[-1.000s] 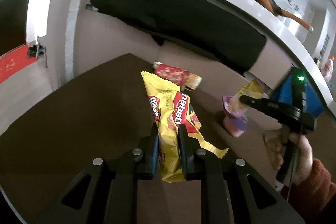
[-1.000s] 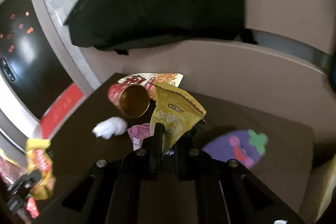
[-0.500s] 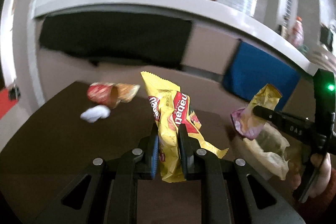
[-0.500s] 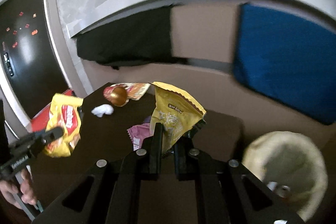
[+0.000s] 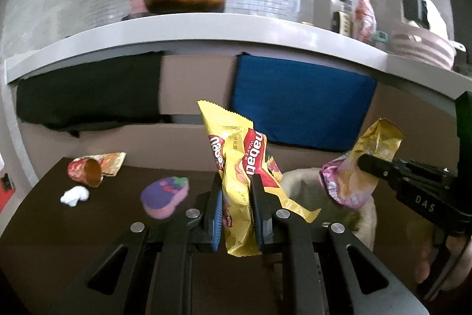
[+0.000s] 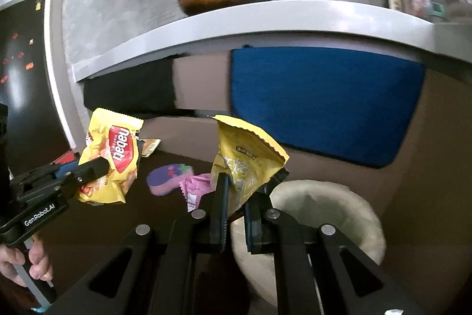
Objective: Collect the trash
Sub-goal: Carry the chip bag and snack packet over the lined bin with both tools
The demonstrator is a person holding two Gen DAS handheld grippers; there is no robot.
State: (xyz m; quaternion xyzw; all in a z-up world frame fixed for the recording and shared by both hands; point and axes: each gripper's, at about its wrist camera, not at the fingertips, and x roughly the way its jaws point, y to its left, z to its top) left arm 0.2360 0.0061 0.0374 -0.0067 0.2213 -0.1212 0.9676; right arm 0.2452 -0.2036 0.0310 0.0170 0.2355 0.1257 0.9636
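My left gripper (image 5: 236,191) is shut on a yellow and red nabati wafer wrapper (image 5: 240,164), held upright above the dark table; it also shows in the right wrist view (image 6: 113,161). My right gripper (image 6: 236,191) is shut on a yellow snack bag (image 6: 247,161) with a pink wrapper (image 6: 196,188) hanging beside it, held over the near rim of a cream round bin (image 6: 324,197). In the left wrist view the right gripper (image 5: 362,164) holds that bag (image 5: 368,158) just above the bin (image 5: 298,182).
On the dark table (image 5: 73,226) lie a purple grape-print packet (image 5: 163,194), a white crumpled tissue (image 5: 73,195) and a tipped red paper cup (image 5: 87,171) on a wrapper. Black and blue cloths hang under a white counter behind.
Both grippers have swung right with their wrappers. The cream bin has come into view under the right gripper. The left wrapper has moved toward the bin.
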